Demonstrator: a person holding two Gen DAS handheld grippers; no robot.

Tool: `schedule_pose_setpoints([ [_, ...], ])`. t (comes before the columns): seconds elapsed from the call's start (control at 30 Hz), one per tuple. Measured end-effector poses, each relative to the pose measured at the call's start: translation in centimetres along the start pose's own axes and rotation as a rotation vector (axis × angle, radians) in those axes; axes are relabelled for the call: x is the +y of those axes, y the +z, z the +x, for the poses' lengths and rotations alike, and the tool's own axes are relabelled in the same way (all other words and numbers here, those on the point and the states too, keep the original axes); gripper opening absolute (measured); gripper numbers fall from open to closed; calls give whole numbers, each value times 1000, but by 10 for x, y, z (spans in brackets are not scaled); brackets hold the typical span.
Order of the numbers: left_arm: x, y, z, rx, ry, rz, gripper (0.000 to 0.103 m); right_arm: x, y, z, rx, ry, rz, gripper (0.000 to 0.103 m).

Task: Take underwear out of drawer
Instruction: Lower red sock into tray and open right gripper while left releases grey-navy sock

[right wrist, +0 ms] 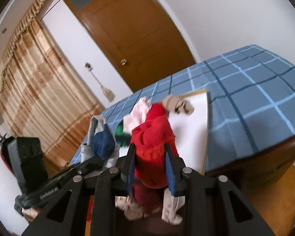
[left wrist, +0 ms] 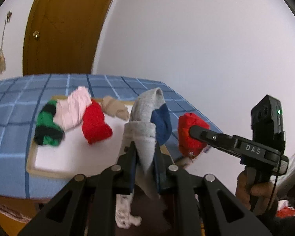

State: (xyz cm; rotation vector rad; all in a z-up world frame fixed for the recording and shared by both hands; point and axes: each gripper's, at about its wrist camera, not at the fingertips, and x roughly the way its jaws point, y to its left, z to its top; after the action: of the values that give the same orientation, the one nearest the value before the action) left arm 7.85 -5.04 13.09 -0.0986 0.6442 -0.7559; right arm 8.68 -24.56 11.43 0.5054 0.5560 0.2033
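Observation:
My left gripper (left wrist: 145,146) is shut on a grey and blue piece of underwear (left wrist: 145,118), which stands up out of its jaws and hangs down behind them. To its right, my right gripper (left wrist: 193,132) is shut on a bunched red piece of underwear (left wrist: 188,145). In the right wrist view the red piece (right wrist: 151,137) fills the right gripper (right wrist: 149,147), and the left gripper (right wrist: 97,161) holds the grey and blue piece (right wrist: 103,141) at the left. Both are held in the air in front of the bed. White cloth (left wrist: 125,212) lies below the jaws in a dark space.
A white board (left wrist: 72,153) lies on the blue checked bed (left wrist: 13,118) and carries green-black (left wrist: 47,125), pink (left wrist: 74,110), red (left wrist: 95,125) and beige (left wrist: 115,106) garments. Behind are a brown door (left wrist: 64,29) and a curtain (right wrist: 29,78). A hand (left wrist: 251,188) grips the right tool.

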Motion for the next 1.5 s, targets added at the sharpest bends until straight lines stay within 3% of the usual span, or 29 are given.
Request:
schedule_pose_setpoints([
  [0.27,12,15,51,10,63,-53,14,-10,41,41,-83,-122,-40,30],
  [0.63,16,31,114,44,169,-52,14,-42,76,120,-1,-234,-59,30],
  [1.0,26,32,155,113,248,-63,14,-64,89,171,98,-290,-54,30],
  [1.5,26,32,190,177,313,-49,14,-76,94,196,175,-298,-30,30],
])
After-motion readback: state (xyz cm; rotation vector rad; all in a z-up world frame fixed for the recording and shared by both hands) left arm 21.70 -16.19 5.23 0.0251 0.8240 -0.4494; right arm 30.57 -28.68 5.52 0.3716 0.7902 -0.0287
